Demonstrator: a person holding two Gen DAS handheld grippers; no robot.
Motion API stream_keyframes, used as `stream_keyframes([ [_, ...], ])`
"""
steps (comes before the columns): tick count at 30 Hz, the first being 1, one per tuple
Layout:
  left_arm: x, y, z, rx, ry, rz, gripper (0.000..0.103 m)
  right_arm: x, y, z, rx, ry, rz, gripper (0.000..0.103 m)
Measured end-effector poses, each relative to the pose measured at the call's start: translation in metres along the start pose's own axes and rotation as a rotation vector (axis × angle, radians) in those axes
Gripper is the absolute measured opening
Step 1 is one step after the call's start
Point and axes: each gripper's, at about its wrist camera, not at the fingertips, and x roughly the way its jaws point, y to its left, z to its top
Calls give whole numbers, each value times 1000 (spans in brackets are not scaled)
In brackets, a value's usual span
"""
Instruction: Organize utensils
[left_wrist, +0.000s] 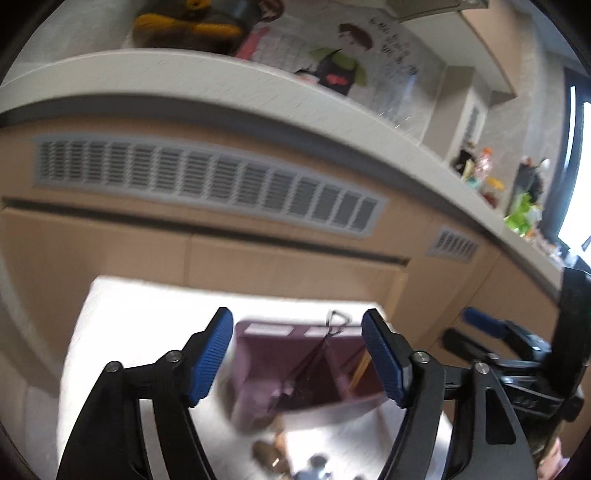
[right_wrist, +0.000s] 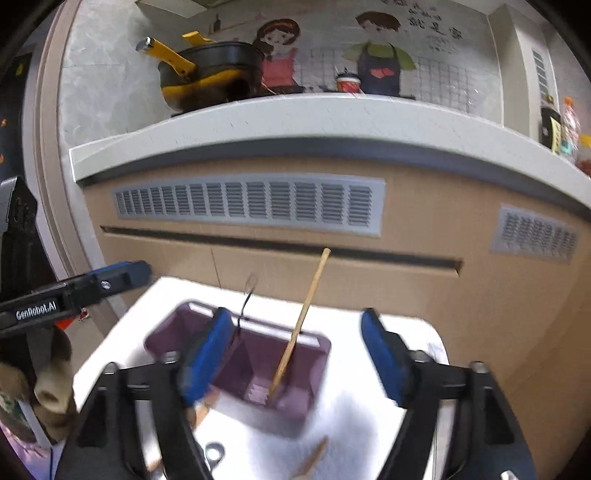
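Below the counter (right_wrist: 295, 118), white table (right_wrist: 369, 424) holds organizer (right_wrist: 303, 369).

2 wrist fisheyes, each looking forward along its own tongs and tilted down. Left wrist view: left tongs (left_wrist: 297, 356) frame the purple utensil bin (left_wrist: 258, 369) close below on the white tabletop (left_wrist: 122, 332); the right tongs (left_wrist: 480, 321) show at the right edge. Right wrist view: right tongs (right_wrist: 297, 360) sit over the same bin (right_wrist: 255, 365) from slightly further right; the left tongs (right_wrist: 122, 273) enter at left. Both views share the bin, tabletop (right_wrist: 369, 424), vented cabinet front (left_wrist: 207, 181) (right_wrist: 247, 203), pale counter edge (left_wrist: 221, 85) (right_wrist: 295, 118) and cartoon wall (left_wrist: 369, 59) (right_wrist: 424, 48).
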Motion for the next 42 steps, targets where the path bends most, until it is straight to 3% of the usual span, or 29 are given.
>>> stream_keyframes([
  [9,-2,20,-78,-40,184,97,76,-14,-2,-75,11,151,-59,89],
  [14,-13,22,-110,-54,233,191,76,-12,6,-110,-36,241,-114,90],
  [19,-25,-11,-136,48,249,121,76,-16,10,-135,-102,280,-215,90],
  [21,-22,-35,-144,138,270,94,69,-23,8,-141,-118,269,-264,91],
  [23,-13,-54,-149,201,316,60,52,-31,4,-144,-112,257,-281,94],
  [26,3,-76,-156,278,365,63,51,-43,-5,-148,-71,249,-272,95],
  [32,40,-72,-158,321,452,217,51,-55,-18,-162,-14,243,-260,95],
  [35,48,-69,-162,369,463,244,51,-52,-21,-167,1,248,-245,95],
  [36,48,-69,-163,384,465,247,51,-51,-21,-168,6,251,-237,95],
  [38,41,-66,-163,390,458,228,40,-50,-20,-169,25,263,-202,95],
  [42,19,-49,-167,345,458,188,35,-58,-8,-168,31,237,-94,95],
])
